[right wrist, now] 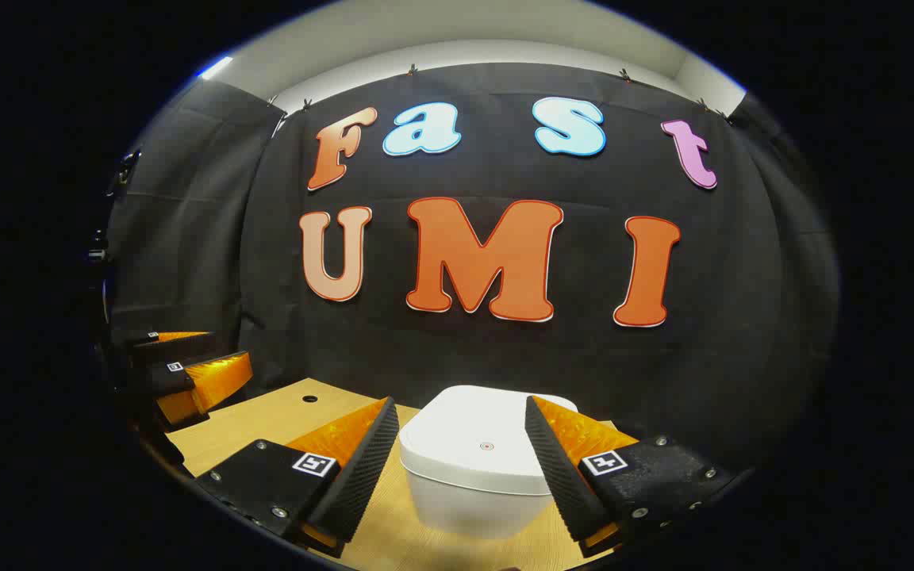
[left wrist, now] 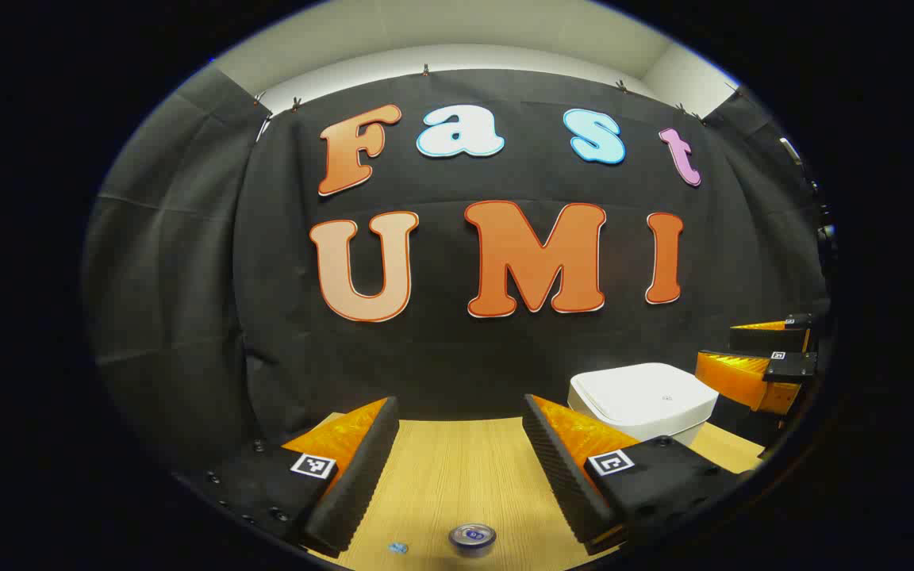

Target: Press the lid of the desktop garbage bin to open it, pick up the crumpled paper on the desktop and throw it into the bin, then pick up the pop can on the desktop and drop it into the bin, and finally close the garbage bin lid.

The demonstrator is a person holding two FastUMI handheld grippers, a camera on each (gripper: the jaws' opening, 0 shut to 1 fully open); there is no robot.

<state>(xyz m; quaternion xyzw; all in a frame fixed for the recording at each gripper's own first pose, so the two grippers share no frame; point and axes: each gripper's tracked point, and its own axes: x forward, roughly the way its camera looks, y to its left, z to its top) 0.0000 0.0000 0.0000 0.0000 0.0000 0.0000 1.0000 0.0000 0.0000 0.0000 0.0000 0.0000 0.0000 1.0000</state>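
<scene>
On the wooden desktop [right wrist: 266,412] the white garbage bin [right wrist: 477,468] stands with its lid [right wrist: 485,436] down, straight ahead of your right gripper [right wrist: 461,476], whose fingers are spread wide above it. Your left gripper [left wrist: 457,468], fingers also spread, hangs over the pop can [left wrist: 472,537], gripping nothing.

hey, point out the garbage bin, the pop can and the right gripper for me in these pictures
garbage bin [right wrist: 482,432]: right gripper view, on its closed lid.
pop can [left wrist: 472,537]: left gripper view, on its top end.
right gripper [right wrist: 461,468]: right gripper view, midway between its open fingertips.
</scene>
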